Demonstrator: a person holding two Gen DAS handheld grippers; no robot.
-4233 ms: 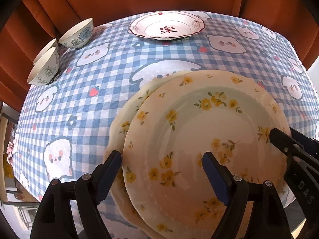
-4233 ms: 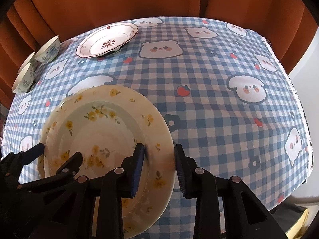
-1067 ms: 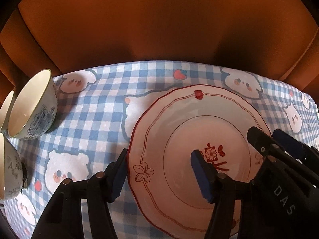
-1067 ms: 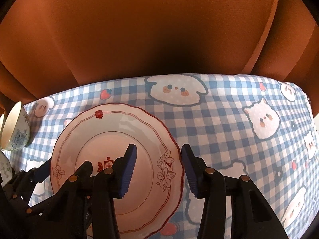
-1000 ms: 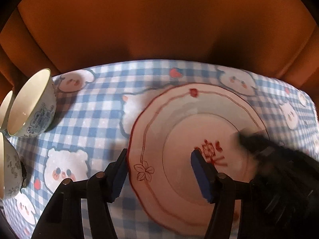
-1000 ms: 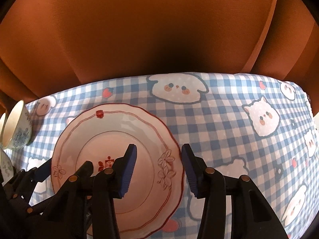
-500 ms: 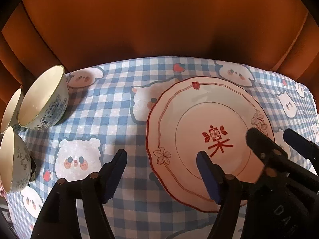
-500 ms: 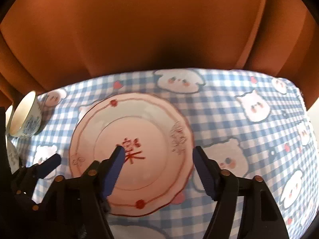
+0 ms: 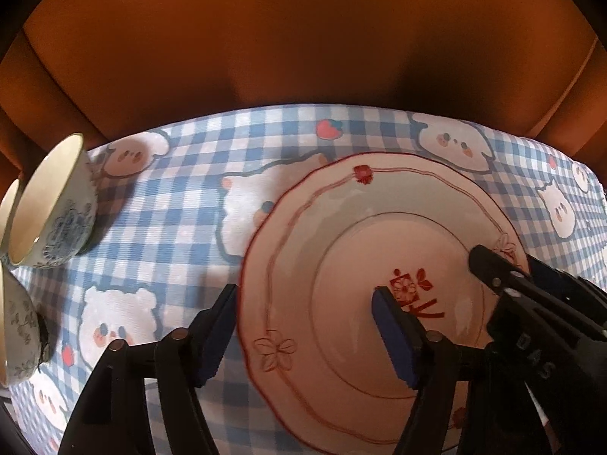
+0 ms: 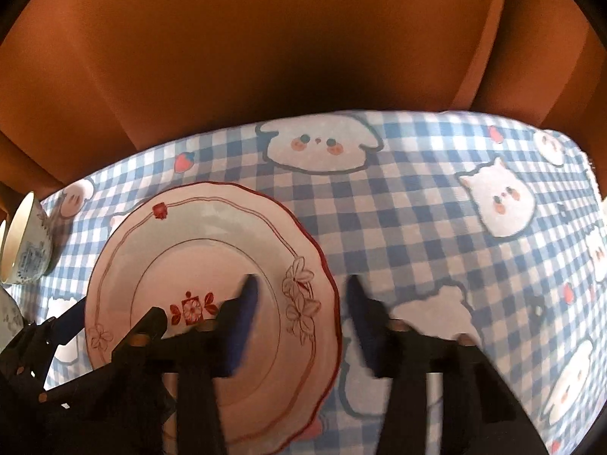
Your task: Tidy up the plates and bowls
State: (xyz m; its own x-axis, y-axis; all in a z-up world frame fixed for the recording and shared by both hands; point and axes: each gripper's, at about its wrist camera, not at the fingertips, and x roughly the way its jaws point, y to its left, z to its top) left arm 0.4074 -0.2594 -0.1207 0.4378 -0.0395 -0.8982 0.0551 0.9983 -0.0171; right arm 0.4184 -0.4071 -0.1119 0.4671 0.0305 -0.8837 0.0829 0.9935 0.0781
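The red-rimmed plate [image 9: 364, 303] lies flat near the table's [image 10: 417, 227] far edge, not yet stacked. Left gripper [image 9: 303, 326] and right gripper [image 10: 299, 322] straddle opposite rims, jaws closing, unclamped. Bowls [image 9: 49, 204] at left edge remain unsorted.

one red-rimmed plate [image 9: 341, 227] with a red flower mark lies on the checked tablecloth [image 9: 182, 204] near the middle. three bowls stand at the far left: a blue-patterned bowl [image 9: 53, 204], the rim of a second bowl [image 9: 9, 204] behind it, and a grey-patterned bowl [image 9: 15, 326] nearer. two tools are in view, the left tool [image 9: 303, 326] and the right tool [image 10: 299, 318].
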